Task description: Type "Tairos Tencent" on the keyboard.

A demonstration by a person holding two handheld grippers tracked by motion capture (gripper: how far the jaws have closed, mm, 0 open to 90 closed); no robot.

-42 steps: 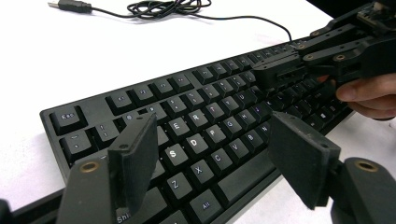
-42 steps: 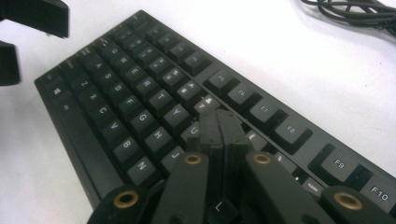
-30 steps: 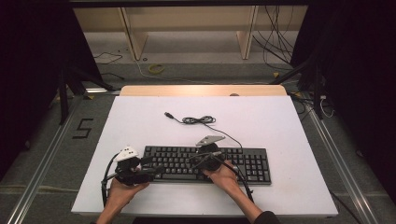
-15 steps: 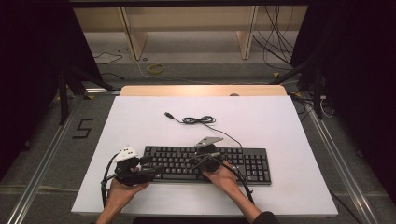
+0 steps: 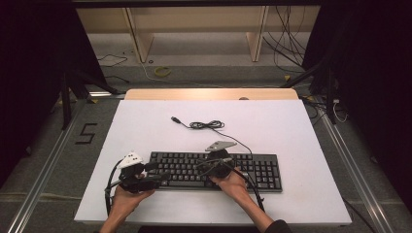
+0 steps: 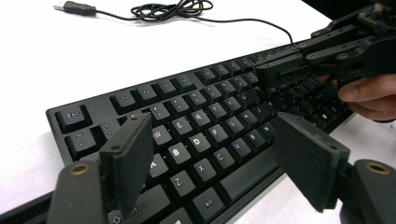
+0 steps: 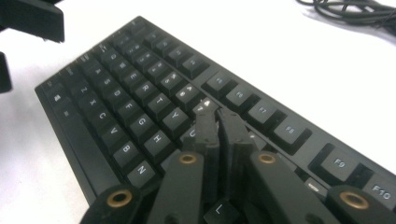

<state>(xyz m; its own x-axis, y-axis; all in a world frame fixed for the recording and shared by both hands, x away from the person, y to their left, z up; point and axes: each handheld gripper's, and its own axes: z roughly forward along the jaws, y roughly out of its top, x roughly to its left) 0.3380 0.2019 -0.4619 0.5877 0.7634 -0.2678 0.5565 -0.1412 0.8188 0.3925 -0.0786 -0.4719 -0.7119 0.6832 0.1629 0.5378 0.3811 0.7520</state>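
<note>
Keyboard lay low centre on the white surface. Right tool sat over its middle keys, jaws nearly together, tips at the keys. Left tool hovered at its left end, jaws wide apart, holding nothing.

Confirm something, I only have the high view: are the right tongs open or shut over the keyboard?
Observer: Shut, or all but. The right gripper view shows the right tongs with tips together, nothing between them, over the keyboard.
Operator: Which keys?
Observer: The tips sit just past the Y key, toward the number row. I can't tell whether they press anything.
Operator: Left side?
Observer: The left tongs are open wide, and the S key shows in the gap between them.
</note>
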